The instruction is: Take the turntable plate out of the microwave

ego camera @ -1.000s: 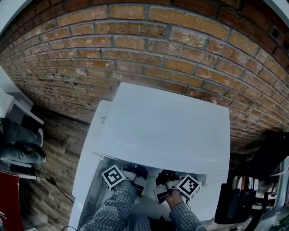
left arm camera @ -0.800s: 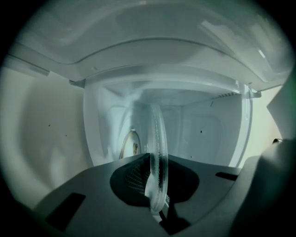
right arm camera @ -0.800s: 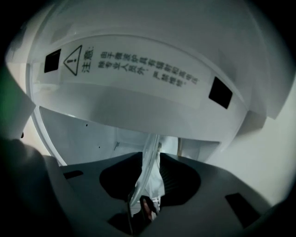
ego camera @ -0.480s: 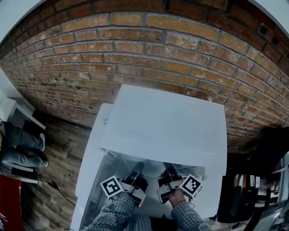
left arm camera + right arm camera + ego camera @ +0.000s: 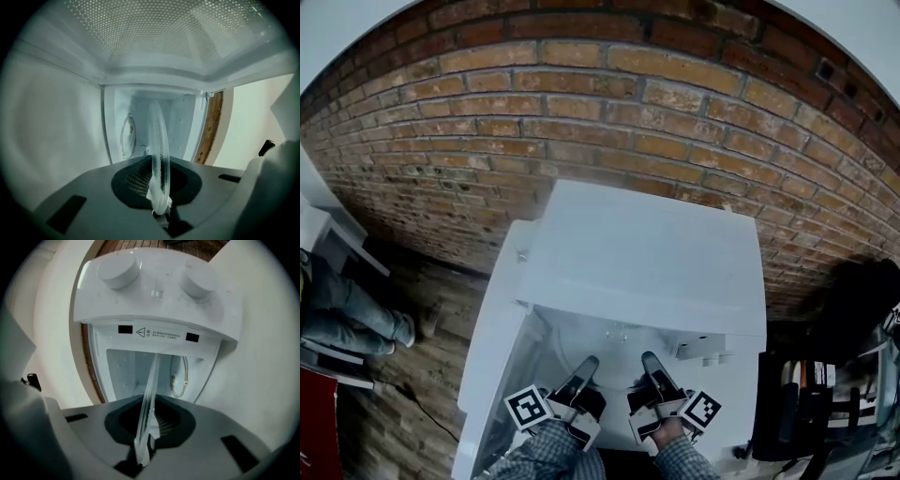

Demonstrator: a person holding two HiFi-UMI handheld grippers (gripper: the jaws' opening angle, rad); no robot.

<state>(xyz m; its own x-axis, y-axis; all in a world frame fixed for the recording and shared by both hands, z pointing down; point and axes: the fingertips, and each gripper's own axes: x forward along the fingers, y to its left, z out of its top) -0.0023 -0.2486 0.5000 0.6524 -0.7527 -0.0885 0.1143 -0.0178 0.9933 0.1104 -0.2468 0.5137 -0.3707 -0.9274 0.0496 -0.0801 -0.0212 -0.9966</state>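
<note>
The clear glass turntable plate [image 5: 614,349] lies level in the mouth of the white microwave [image 5: 647,262], its front rim towards me. My left gripper [image 5: 584,367] is shut on the plate's rim, which shows edge-on between its jaws in the left gripper view [image 5: 158,150]. My right gripper [image 5: 653,366] has just been closing its jaws, and the plate's rim [image 5: 151,385] is now pinched between them. Both grippers [image 5: 159,213] [image 5: 143,453] point level into the cavity.
The microwave door [image 5: 492,347] hangs open at the left. Two round knobs [image 5: 117,270] sit on the control panel. A roller ring [image 5: 127,138] lies on the cavity floor. A brick wall [image 5: 581,112] rises behind. A person's legs [image 5: 342,314] are at far left, dark clutter [image 5: 820,403] at right.
Both grippers have drawn back out from under the microwave's top, so their fingers and the plate's front part now show in the head view.
</note>
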